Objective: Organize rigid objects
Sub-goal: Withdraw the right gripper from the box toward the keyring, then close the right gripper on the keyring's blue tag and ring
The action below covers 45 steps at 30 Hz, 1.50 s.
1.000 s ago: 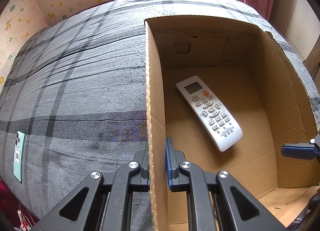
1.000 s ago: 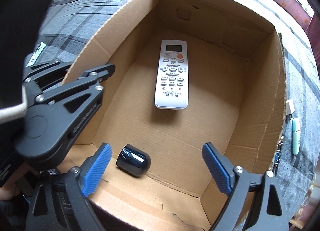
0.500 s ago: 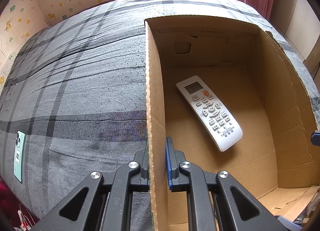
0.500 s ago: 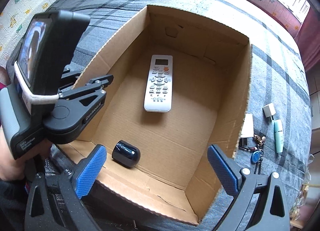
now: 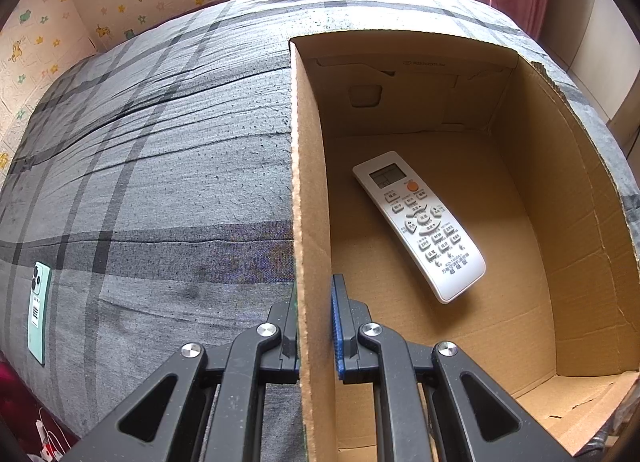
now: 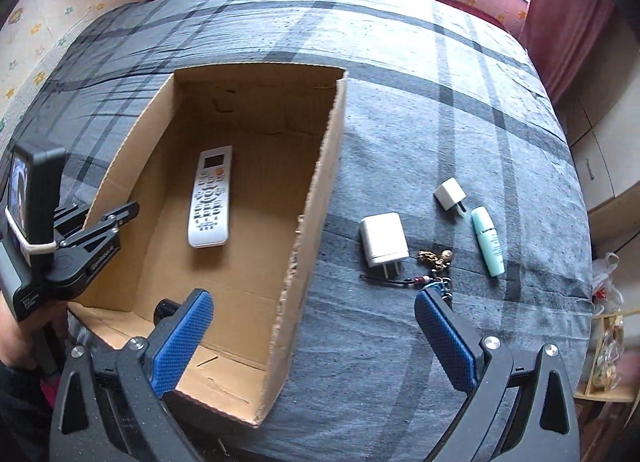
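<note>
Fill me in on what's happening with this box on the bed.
A person is packing loose items into the cardboard box. The left gripper is clamped on its side wall, steadying it. A white remote already lies inside. The right gripper hangs open and empty near two chargers, keys and a mint tube on the blanket.

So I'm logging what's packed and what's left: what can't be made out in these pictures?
- Dark rounded object in the cardboard box: right wrist view, mostly behind the right gripper finger.
- Keychain: right wrist view, partly behind the other finger, pieces too small.
- Remote labels: too small.
- Green phone: left wrist view, edge-distorted, label unreadable.
</note>
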{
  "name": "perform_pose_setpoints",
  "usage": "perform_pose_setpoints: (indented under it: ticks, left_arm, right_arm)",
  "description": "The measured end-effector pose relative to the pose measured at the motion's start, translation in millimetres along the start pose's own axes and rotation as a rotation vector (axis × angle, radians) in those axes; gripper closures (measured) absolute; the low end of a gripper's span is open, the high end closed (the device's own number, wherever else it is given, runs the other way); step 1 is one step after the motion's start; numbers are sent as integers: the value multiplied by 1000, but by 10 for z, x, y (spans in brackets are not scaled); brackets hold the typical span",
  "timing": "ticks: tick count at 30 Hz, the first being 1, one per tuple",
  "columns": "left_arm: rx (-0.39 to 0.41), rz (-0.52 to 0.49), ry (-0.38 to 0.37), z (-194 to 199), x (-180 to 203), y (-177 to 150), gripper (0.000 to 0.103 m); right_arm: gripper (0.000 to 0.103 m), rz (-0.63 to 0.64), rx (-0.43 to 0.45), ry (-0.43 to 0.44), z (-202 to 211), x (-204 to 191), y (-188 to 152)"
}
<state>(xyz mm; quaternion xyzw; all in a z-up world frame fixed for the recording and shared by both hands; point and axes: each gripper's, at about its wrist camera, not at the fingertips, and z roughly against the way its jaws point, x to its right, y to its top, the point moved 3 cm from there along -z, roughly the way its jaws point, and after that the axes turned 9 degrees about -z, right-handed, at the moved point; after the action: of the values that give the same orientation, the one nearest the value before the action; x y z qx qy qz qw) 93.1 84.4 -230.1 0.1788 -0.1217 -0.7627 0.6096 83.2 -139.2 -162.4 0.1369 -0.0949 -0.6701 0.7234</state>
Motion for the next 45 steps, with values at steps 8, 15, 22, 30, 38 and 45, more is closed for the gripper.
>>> perform_pose_setpoints:
  ticks: [8, 15, 22, 30, 38, 45]
  left_arm:
    - [-1, 1, -2, -3, 2, -3, 91]
    - [-1, 2, -3, -5, -11, -1, 91]
    - [-1, -1, 2, -2, -6, 5, 91]
    - [1, -3, 6, -2, 11, -5, 91]
    - [4, -11, 16, 13, 38, -9, 91]
    - [3, -7, 12, 23, 40, 1, 91]
  right_arm:
    - [0, -118, 8, -39, -28, 567, 35]
    - [0, -195, 10, -101, -188, 975, -43]
    - [0, -284, 8, -117, -478, 1267, -185]
    - [1, -310, 2, -117, -838, 1405, -345]
    - [1, -319, 10, -124, -1011, 1468, -395]
    - [11, -310, -1, -115, -1110, 1484, -357]
